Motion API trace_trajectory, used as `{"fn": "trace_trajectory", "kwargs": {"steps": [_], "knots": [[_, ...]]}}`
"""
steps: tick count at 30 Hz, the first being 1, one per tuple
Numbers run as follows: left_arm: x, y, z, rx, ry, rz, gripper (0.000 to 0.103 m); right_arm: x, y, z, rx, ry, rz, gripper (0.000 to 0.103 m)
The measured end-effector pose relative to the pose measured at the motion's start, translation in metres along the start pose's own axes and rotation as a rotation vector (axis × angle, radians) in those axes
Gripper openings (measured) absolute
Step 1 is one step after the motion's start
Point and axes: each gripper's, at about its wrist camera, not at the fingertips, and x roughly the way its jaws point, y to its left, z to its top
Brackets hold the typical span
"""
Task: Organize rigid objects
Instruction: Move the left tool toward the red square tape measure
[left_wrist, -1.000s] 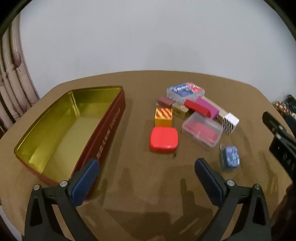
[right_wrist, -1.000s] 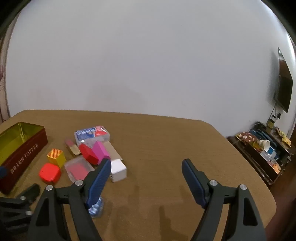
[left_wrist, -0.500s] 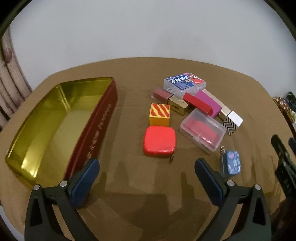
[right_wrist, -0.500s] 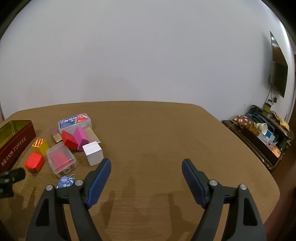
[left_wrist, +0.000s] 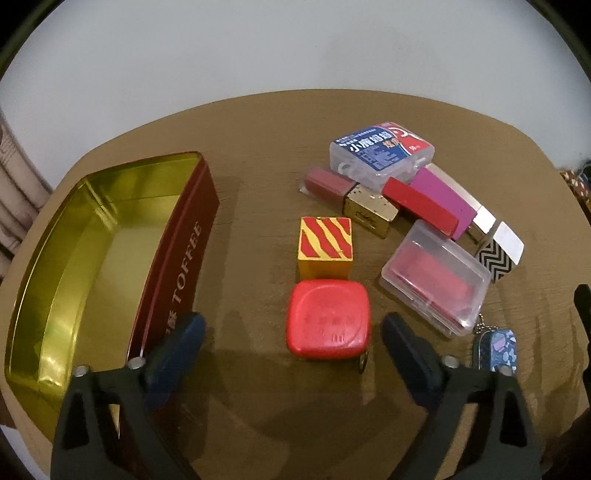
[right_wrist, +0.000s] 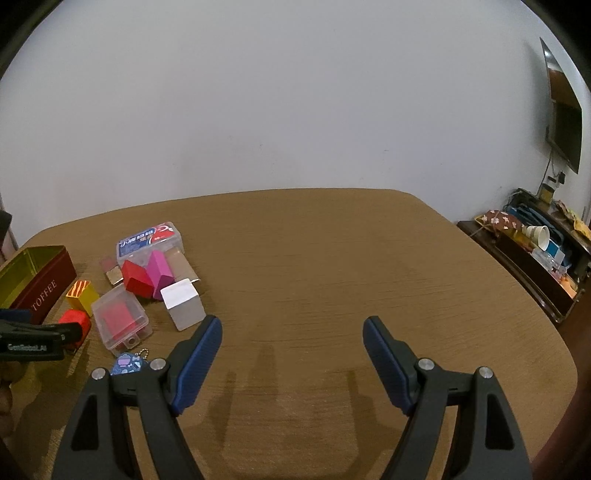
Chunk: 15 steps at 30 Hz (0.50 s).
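Toys and little boxes sit in a bunch on the brown table (right_wrist: 332, 258), beside the open gold tin (left_wrist: 92, 258). Left claw (left_wrist: 291, 343) hangs over the red square case (left_wrist: 328, 319); its jaws are closing, one on each side, not touching it. Right claw (right_wrist: 291, 336) is wide apart over bare table, holding nothing.

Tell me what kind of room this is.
Probably a living room at home: a wall-mounted TV, a cluttered low shelf under it, and a wooden table with a toffee tin and small household boxes on it.
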Motion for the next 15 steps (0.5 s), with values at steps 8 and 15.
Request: {"fn": "trace_trajectory", "kwargs": {"steps": [8,15], "knots": [[0.016,0.004,-0.002,0.043,0.014,-0.001,0.085,0.002,-0.002,0.000,0.002,0.007,0.013,0.081],[0.007,-0.002,-0.008,0.060,0.021,-0.001,0.065,0.005,-0.003,-0.001,0.009,0.015,0.013,0.081]]}}
